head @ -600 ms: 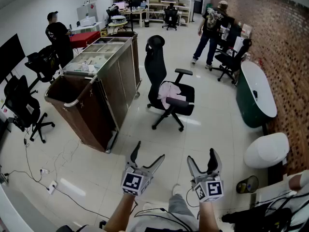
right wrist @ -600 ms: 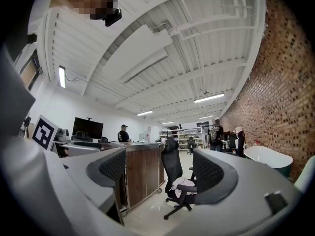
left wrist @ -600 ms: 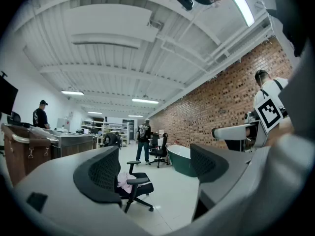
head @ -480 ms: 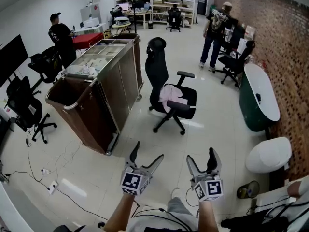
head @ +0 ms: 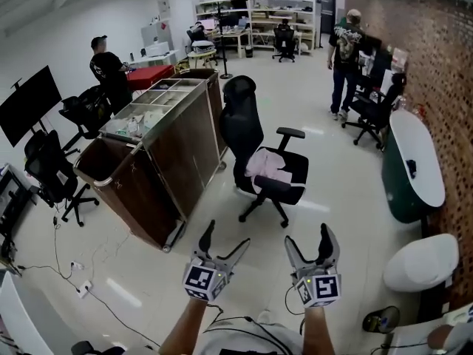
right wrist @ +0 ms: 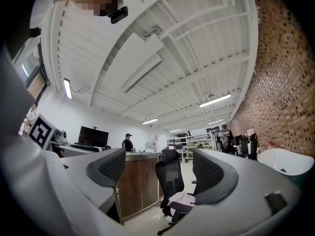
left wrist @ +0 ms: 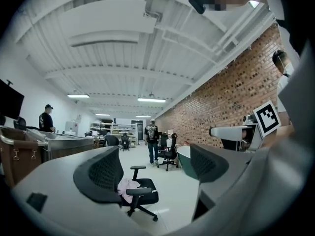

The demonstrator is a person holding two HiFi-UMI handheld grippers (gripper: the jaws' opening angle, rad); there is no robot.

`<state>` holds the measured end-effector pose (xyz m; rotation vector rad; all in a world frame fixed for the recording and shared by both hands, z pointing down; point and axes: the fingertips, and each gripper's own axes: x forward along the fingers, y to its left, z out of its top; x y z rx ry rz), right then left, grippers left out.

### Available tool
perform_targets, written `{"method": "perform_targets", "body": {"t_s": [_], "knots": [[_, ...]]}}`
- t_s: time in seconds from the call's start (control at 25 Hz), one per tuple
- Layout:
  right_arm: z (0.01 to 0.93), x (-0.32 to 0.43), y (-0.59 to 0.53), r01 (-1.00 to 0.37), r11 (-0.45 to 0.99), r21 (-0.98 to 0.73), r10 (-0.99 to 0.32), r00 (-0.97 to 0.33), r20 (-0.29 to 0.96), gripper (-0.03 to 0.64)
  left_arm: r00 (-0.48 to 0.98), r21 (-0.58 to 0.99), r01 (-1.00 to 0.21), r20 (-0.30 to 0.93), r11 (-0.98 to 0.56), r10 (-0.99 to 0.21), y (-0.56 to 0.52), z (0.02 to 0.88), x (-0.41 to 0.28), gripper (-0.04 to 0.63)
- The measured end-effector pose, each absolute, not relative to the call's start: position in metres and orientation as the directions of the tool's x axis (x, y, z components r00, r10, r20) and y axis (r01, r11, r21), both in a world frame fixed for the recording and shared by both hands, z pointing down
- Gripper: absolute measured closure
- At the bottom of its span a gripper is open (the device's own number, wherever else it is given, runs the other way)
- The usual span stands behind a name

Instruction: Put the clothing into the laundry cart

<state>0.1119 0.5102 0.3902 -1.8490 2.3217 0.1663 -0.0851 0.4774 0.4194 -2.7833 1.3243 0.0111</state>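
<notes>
A pale pink piece of clothing lies on the seat of a black office chair in the middle of the floor. It also shows far off in the left gripper view as pink clothing and in the right gripper view as pink clothing. To the chair's left stands the brown laundry cart, its bag open at the near end. My left gripper and right gripper hover low in the head view, well short of the chair. Both are open with nothing between their fingers.
A steel-topped cabinet joins the cart's far side. Black chairs and cables sit at the left. A dark green bathtub and a white toilet line the brick wall at the right. Two people stand far off.
The view has moved forward and tilted up a little, so the chair and cart sit lower and closer. Both grippers keep their place and stay open.
</notes>
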Motion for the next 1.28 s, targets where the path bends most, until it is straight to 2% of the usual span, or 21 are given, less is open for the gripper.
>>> {"method": "perform_targets", "body": {"t_s": [0.2, 0.52, 1.04, 1.28], "knots": [[0.409, 0.152, 0.500, -0.968, 0.240, -0.074, -0.959, -0.225, -0.173, 0.181, 0.620, -0.073, -0.783, 0.005, -0.618, -0.785, 0.469, 0.422, -0.048, 0.160], [0.432, 0.163, 0.478, -0.951, 0.289, -0.112, -0.951, -0.271, -0.152, 0.181, 0.638, -0.120, -0.760, 0.044, -0.638, -0.769, 0.460, 0.434, -0.015, 0.160], [0.439, 0.214, 0.399, -0.980, 0.197, -0.037, -0.977, -0.193, -0.088, 0.183, 0.709, -0.063, -0.701, 0.040, -0.710, -0.704, 0.361, 0.451, 0.041, 0.167], [0.427, 0.200, 0.332, -0.972, 0.236, -0.001, -0.969, -0.235, -0.082, 0.181, 0.708, -0.037, -0.705, 0.027, -0.708, -0.706, 0.294, 0.443, 0.043, 0.167]]}}
